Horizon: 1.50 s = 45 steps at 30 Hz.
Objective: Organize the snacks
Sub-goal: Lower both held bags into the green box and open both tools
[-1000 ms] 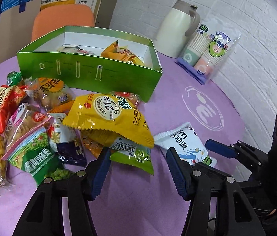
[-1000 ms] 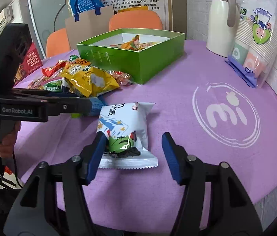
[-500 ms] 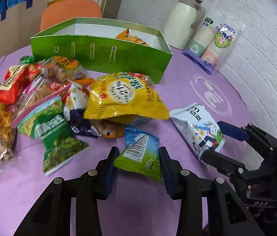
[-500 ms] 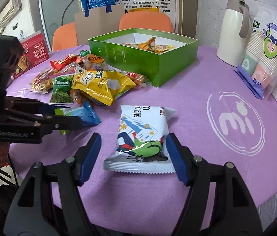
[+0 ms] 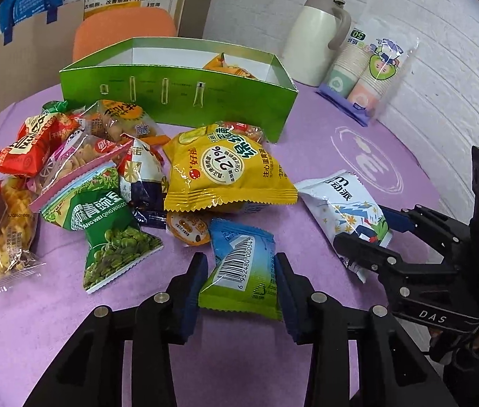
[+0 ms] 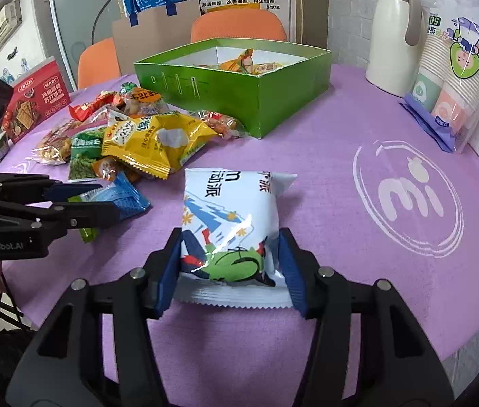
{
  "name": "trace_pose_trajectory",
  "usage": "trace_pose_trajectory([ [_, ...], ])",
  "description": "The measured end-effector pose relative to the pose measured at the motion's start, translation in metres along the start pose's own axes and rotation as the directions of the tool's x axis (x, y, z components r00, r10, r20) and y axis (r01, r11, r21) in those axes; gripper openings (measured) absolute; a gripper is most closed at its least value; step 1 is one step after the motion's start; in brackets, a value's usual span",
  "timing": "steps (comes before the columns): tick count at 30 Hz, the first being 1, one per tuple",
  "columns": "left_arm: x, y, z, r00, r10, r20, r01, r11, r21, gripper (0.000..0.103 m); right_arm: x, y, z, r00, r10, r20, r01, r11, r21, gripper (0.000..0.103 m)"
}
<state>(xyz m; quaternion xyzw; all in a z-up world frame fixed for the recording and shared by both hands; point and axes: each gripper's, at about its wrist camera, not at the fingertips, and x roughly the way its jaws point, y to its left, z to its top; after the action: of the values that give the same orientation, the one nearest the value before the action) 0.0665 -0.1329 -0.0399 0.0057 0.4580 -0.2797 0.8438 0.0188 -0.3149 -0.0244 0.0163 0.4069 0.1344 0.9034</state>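
My left gripper [image 5: 241, 268] is closed around a blue-and-green snack packet [image 5: 241, 264] lying on the purple table; its pads touch both sides. My right gripper [image 6: 229, 261] is closed around a white snack bag [image 6: 231, 217] with a cartoon print, pads touching both sides. That bag also shows in the left wrist view [image 5: 344, 210], and the blue-green packet in the right wrist view [image 6: 120, 196]. A green box [image 5: 178, 98] with a few snacks inside stands behind the pile. A yellow bag [image 5: 225, 169] tops the snack pile.
Several loose snack bags, among them a green pea bag [image 5: 110, 234] and a red bag [image 5: 25, 146], lie left of the grippers. A cream thermos jug [image 6: 395, 34] and a pack of paper cups [image 6: 449, 78] stand at the back right. Orange chairs [image 6: 239, 27] stand behind the table.
Both grippers have moved forward onto their packets and narrowed: the left around the blue-green packet, the right around the white bag.
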Motion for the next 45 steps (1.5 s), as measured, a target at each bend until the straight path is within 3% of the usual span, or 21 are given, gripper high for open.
trace_pose_trajectory([
  [4, -0.015, -0.004, 0.000, 0.999, -0.033, 0.003, 0.033, 0.999, 0.024, 0.038, -0.017, -0.001, 0.007, 0.999, 0.027, 0.043, -0.028, 1.000, 0.005, 0.055],
  [9, -0.052, -0.011, 0.015, 0.991, -0.117, 0.071, 0.113, 0.992, 0.058, 0.038, -0.041, -0.004, 0.037, 0.988, 0.057, 0.146, -0.057, 0.998, -0.001, 0.055],
  [14, -0.078, -0.008, 0.053, 0.978, -0.092, 0.187, 0.081, 0.995, 0.065, 0.038, -0.047, -0.006, 0.075, 0.970, 0.058, 0.234, -0.056, 0.998, -0.016, 0.055],
  [17, -0.080, -0.001, 0.081, 0.969, -0.072, 0.236, 0.069, 0.997, 0.023, 0.038, -0.038, -0.009, 0.098, 0.963, 0.052, 0.263, -0.051, 0.999, -0.011, 0.055],
  [28, -0.029, 0.049, 0.167, 0.969, 0.015, 0.246, 0.026, 0.986, -0.163, 0.039, 0.031, -0.022, 0.159, 0.973, 0.058, 0.224, -0.067, 0.997, 0.032, 0.055],
  [40, 0.021, 0.087, 0.200, 0.978, 0.108, 0.177, -0.065, 0.971, -0.232, 0.039, 0.104, -0.006, 0.191, 0.992, 0.048, 0.118, -0.043, 0.998, -0.042, 0.056],
  [41, 0.023, 0.089, 0.200, 0.978, 0.110, 0.176, -0.067, 0.970, -0.234, 0.039, 0.109, -0.004, 0.191, 0.993, 0.042, 0.108, -0.036, 0.998, -0.057, 0.058],
  [44, 0.025, 0.097, 0.199, 0.976, 0.112, 0.185, -0.064, 0.967, -0.245, 0.044, 0.111, -0.006, 0.191, 0.995, 0.026, 0.098, -0.020, 0.998, -0.058, 0.085],
  [45, 0.025, 0.099, 0.198, 0.976, 0.115, 0.183, -0.068, 0.967, -0.247, 0.061, 0.106, -0.008, 0.188, 0.993, 0.014, 0.119, -0.008, 0.999, -0.054, 0.087],
])
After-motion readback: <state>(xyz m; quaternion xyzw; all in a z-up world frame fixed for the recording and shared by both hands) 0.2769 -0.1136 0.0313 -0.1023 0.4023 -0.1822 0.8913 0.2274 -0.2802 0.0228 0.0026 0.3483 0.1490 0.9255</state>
